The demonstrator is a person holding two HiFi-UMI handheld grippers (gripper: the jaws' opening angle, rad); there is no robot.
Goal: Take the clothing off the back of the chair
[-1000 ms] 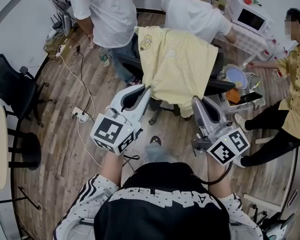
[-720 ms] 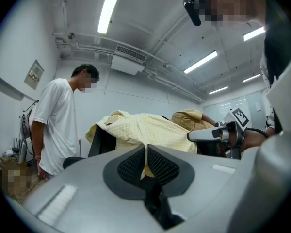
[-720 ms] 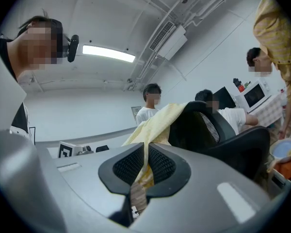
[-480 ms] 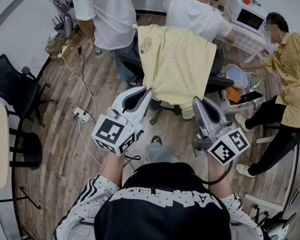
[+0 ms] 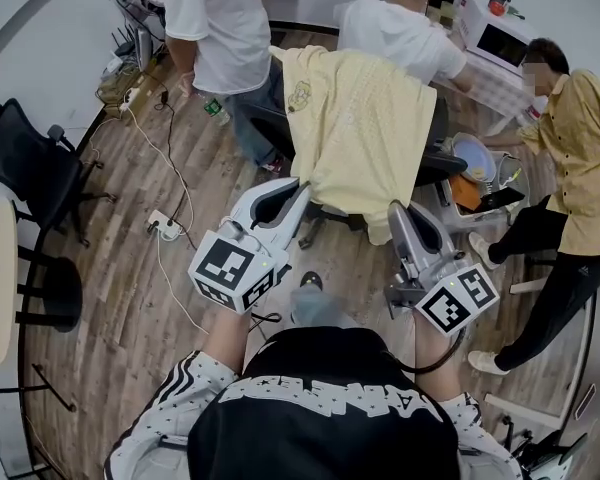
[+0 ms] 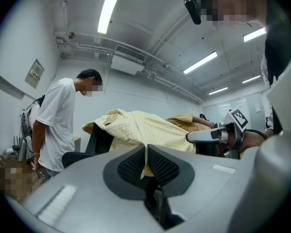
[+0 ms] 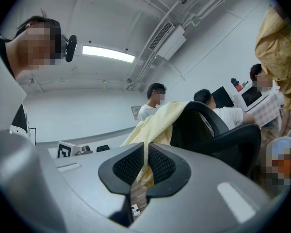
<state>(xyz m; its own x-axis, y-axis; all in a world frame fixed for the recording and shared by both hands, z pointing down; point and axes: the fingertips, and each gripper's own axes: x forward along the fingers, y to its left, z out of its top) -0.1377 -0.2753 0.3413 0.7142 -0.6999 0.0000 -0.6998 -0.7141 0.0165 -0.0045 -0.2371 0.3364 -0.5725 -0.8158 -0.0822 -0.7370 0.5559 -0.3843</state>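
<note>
A wide brown wood-plank floor (image 5: 120, 218) fills the room, where a person in a black top with white lettering (image 5: 320, 408) stands over a black mesh-backed office chair (image 5: 438, 168). A pale yellow waffle-textured garment (image 5: 360, 138) is draped over the back of that chair, hanging down the side that faces the person, with a small emblem near its upper corner.

Three other people are around the chair: one in a white T-shirt (image 5: 220, 28) stands at its far left, one in a white shirt (image 5: 395, 33) sits just beyond it, and one in a yellow shirt and dark trousers (image 5: 570, 168) leans in from the right. A second black chair (image 5: 30, 173) stands well apart at the left edge.

The left hand-held gripper (image 5: 298, 190), grey with a square-marker cube at its rear, is clenched on the garment's lower left edge; its own view shows a sliver of yellow cloth pinched between its dark ribbed pads (image 6: 131, 166). The right hand-held gripper (image 5: 393, 211) is likewise clamped on the lower right corner, with yellow fabric running between its nearly closed jaws in the right gripper view.

A white microwave oven (image 5: 495, 38) sits on a table behind the chair, and a white power strip (image 5: 162, 230) lies on the floor with its cable trailing away.
</note>
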